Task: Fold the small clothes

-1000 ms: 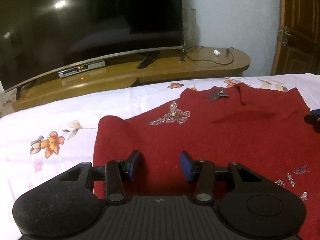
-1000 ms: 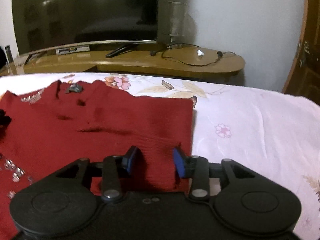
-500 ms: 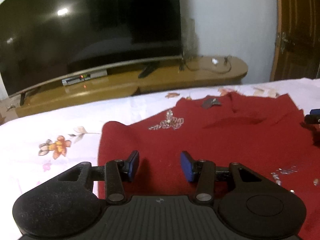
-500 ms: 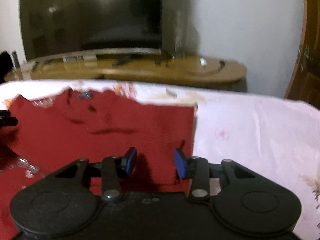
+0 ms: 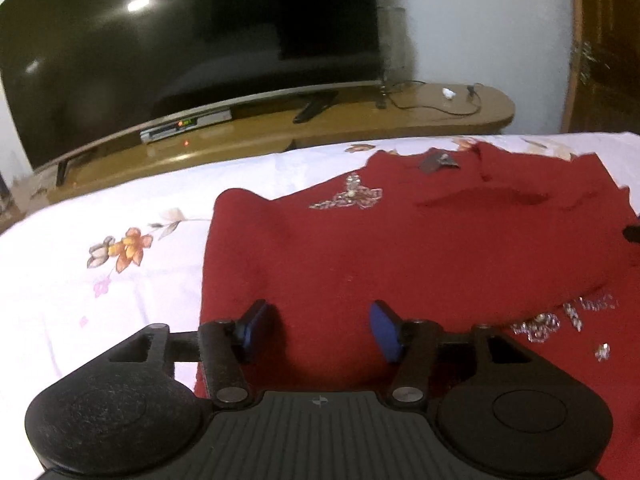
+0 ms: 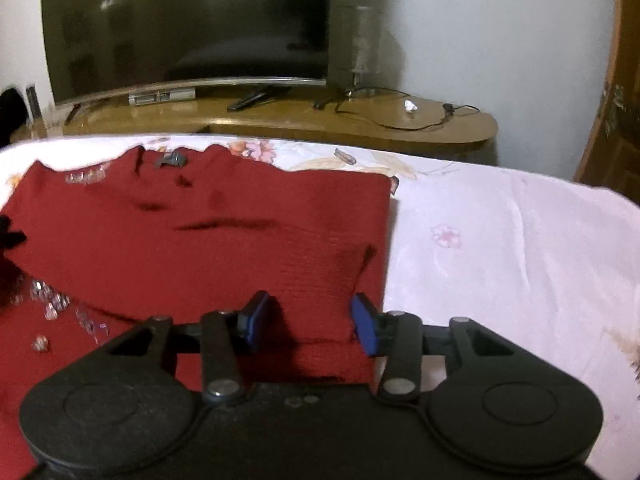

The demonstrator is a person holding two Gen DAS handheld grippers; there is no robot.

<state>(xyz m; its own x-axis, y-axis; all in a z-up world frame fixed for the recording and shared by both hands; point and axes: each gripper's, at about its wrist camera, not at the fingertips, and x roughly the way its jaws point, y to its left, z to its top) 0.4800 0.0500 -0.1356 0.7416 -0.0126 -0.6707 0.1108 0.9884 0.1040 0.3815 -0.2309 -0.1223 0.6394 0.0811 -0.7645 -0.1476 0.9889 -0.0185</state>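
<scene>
Left wrist view. Left gripper [image 5: 318,330] is low over the near left part of the red knit top [image 5: 420,248], pointing downward. Its jaws are spread and have just been opening; the blue pads [image 5: 254,330] stand apart with red cloth lying in the gap, neither pad pressing on it. The top is spread on the floral bedsheet [image 5: 100,280], folded over itself: the upper layer's lower edge runs across on the right, and below it a scatter of beaded trim [image 5: 560,320] shows. A second beaded motif [image 5: 352,198] sits near the neck, beside a dark label [image 5: 438,162]. At the far right edge a dark tip of something intrudes; cannot tell what it is. Beyond the bed: a wooden TV stand [image 5: 360,128], a large dark television [image 5: 192,48], a set-top box [image 5: 186,125] with a lit display, a wooden door [image 5: 604,52].

Right wrist view. Right gripper [image 6: 310,322] is over the near right corner of the same top [image 6: 224,240]. Jaws spread, just been opening; its pads [image 6: 364,330] sit either side of a strip of the top's edge, the right pad just beside the side edge. No visible pinch. The top's right edge runs straight, bare sheet [image 6: 500,240] to its right. Loose beadwork [image 6: 52,308] lies at lower left. A cable [image 6: 400,120] trails on the stand.
</scene>
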